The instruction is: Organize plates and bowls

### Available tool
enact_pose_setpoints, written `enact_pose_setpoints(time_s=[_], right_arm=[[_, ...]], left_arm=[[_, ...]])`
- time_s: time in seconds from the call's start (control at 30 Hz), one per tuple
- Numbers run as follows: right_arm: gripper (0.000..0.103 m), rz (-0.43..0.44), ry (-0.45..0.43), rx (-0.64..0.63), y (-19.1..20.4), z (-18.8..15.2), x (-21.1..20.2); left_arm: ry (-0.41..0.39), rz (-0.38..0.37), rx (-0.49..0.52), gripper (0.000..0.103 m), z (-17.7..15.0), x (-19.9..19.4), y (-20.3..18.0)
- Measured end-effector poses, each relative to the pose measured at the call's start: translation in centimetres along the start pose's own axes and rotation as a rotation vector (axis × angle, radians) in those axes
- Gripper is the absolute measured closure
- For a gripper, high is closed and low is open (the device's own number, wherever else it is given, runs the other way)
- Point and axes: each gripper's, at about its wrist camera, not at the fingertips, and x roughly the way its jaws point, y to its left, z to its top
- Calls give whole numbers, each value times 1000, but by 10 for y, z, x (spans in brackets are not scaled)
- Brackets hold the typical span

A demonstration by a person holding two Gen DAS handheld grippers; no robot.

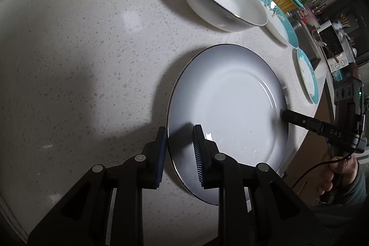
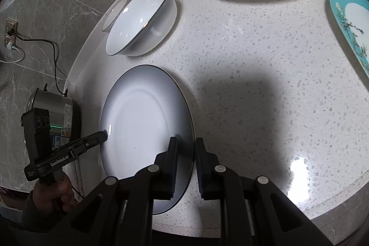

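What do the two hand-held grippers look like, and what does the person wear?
Each hand-held gripper is matte black, with angular linkage arms joined by round silver pins. The fingers carry ribbed dark blue pads. The left hand-held gripper bears white "GenRobot.AI" lettering and a green light; the right hand-held gripper reads "DAS", with a thin black cable. The sleeve is dark grey-green.

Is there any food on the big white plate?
No, it's empty. The big white plate shows only bare, shiny white glaze in both views, with gripper fingers clamped on its rim at each side.
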Motion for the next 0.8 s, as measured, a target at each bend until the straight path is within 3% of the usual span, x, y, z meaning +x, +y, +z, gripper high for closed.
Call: enact_pose_setpoints(time_s=[0.5,0.53,0.57,0.63,0.67,0.7,0.77,0.8], right_arm=[[81,5,-25,32,-1,-8,10],[71,8,-32,38,-1,-9,8],[55,10,-55,39,0,-10,3],[35,13,-113,39,1,-11,-12],[25,13,-154,46,-1,-12,-23],[20,16,-184,54,-3,-12,-31],[12,29,-248,83,-10,-15,-52],[10,33,-264,95,-15,-16,-60]], left_arm=[[-39,-25,-31,82,-1,3,-2],[-64,-23,-31,82,0,-3,-1],[-94,-19,-28,82,2,-12,-2],[-160,-31,-23,80,8,-30,-4],[-184,-45,-21,69,12,-36,-6],[-204,-67,-16,38,15,-42,-11],[-260,-121,2,5,21,-53,-23],[-291,-151,13,6,24,-58,-31]])
